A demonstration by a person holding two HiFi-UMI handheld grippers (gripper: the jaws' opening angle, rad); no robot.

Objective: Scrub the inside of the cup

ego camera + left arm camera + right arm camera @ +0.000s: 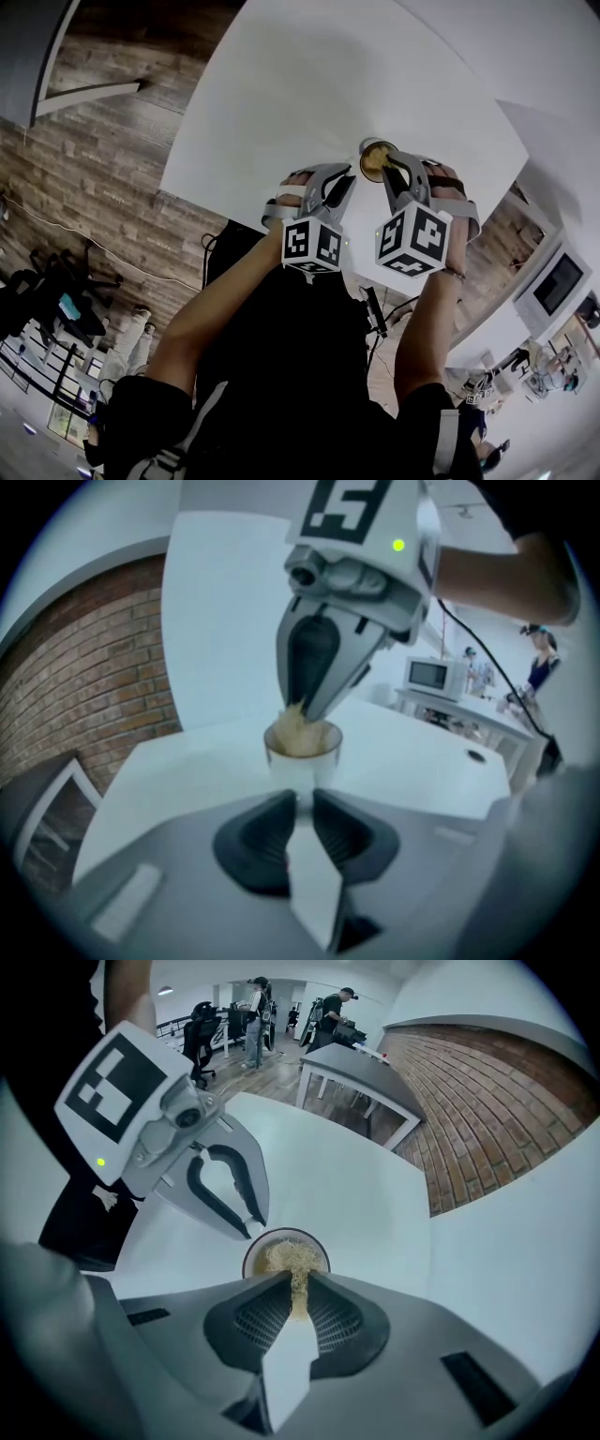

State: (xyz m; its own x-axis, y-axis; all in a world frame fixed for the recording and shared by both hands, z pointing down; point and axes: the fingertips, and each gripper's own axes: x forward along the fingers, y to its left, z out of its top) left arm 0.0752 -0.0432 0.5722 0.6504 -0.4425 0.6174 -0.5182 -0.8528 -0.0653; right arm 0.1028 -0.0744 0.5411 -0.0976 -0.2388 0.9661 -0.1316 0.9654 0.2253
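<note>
Now | left gripper (304, 801) clamps cup (302, 763) | right gripper (298, 1286) angled down, scrubber (284, 1258) inside

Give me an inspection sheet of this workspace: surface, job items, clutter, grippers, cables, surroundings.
Surface: white table, bare apart from the cup.
Job's things: cup upright on the table; yellowish fibrous scrubber stuffed inside it.
Clutter: nothing seen.
Grippers: left gripper appears to pinch the cup's near wall; right gripper is shut on the scrubber, tips at the cup's mouth.
Cables: pale cable across the floor; black cable below the table's edge.
Surroundings: wood floor, brick wall, microwave on a side table, people standing far off.
</note>
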